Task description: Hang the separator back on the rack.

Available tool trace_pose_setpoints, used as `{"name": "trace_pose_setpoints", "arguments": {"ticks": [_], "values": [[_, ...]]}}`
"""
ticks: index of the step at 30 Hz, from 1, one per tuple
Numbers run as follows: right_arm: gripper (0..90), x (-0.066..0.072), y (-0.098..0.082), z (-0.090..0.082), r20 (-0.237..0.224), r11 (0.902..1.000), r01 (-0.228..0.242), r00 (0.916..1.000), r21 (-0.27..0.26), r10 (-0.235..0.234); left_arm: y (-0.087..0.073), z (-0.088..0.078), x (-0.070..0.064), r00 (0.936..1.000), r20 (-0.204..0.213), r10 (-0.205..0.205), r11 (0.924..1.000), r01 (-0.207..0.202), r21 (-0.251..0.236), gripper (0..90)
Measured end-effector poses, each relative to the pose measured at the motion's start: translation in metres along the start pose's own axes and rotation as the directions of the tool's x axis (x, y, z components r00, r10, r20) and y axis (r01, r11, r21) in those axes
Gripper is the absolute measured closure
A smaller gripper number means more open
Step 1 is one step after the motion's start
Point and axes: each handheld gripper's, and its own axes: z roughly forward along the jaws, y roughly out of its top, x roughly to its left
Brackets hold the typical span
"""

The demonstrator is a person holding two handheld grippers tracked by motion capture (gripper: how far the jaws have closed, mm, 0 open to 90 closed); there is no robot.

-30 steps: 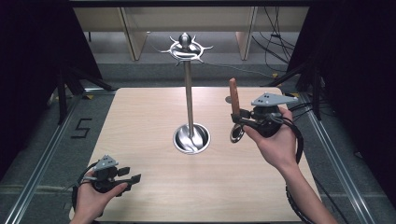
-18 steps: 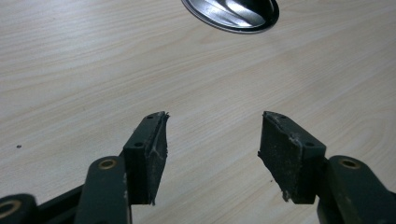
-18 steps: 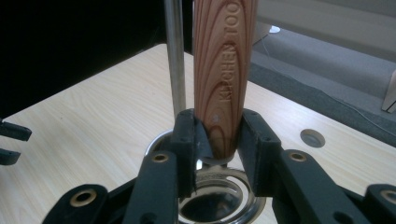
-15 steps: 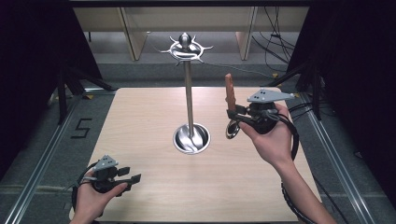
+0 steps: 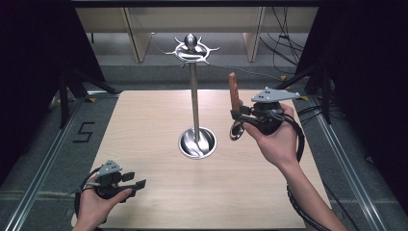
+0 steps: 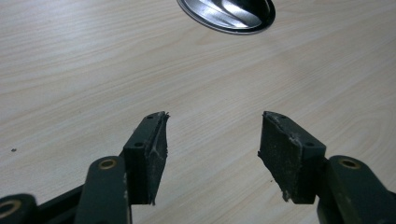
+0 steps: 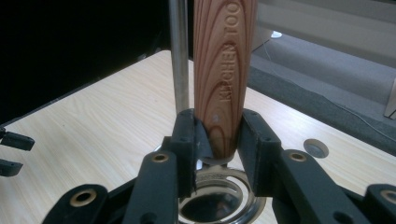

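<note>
The right tongs, clamped on the wooden handle of a kitchen utensil, were carried a little way up and toward the far edge of the desk over the last second. The handle, tilted slightly at first, was brought closer to upright. The utensil's metal ring end was lifted along with it, below the tongs. The gap between the handle and the steel stand's pole was narrowed slightly in the high view.
</note>
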Motion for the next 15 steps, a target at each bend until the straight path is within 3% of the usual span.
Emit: {"name": "trace_pose_setpoints", "arguments": {"ticks": [1,3,5,10,11,12,15], "values": [[69.7,0.0019,0.0005,-0.0005,-0.004,0.9995,-0.027,0.9996,0.014,0.027,0.0002,-0.0003,0.0001,1.0,0.007,0.001,1.0,-0.001,0.002,41.0],[69.6,-0.0001,0.0014,0.0016,0.0,1.0,-0.001,1.0,-0.007,0.001,0.0001,0.0006,-0.0007,0.9999,0.001,-0.01,0.9998,0.01,-0.015,40.9],[69.7,0.0005,0.0027,0.0015,-0.012,0.9998,-0.019,0.9997,0.0,0.019,0.0004,-0.0008,0.0008,1.0,0.003,0.009,0.9999,-0.009,0.006,41.0],[69.7,-0.0002,0.0029,0.0037,-0.02,0.9999,-0.01,0.9997,-0.003,0.01,0.0003,0.0009,0.0003,1.0,0.004,0.007,1.0,-0.007,0.004,41.0],[69.7,-0.0009,0.0026,0.0042,-0.013,0.9999,0.002,0.9999,-0.011,-0.002,0.0001,0.0034,-0.0025,0.9996,0.006,-0.027,0.9993,0.028,-0.027,41.0],[69.7,0.0003,0.0018,0.0062,-0.012,0.9994,-0.011,0.9999,-0.031,0.01,0.0003,0.0034,-0.0029,0.9996,0.005,-0.028,0.9994,0.028,-0.021,41.0],[69.7,0.0037,0.0034,0.0058,-0.03,0.9993,-0.036,0.9989,-0.012,0.035,0.0005,0.0038,-0.0029,0.9999,0.01,-0.012,0.9999,0.012,-0.009,40.9]]}}
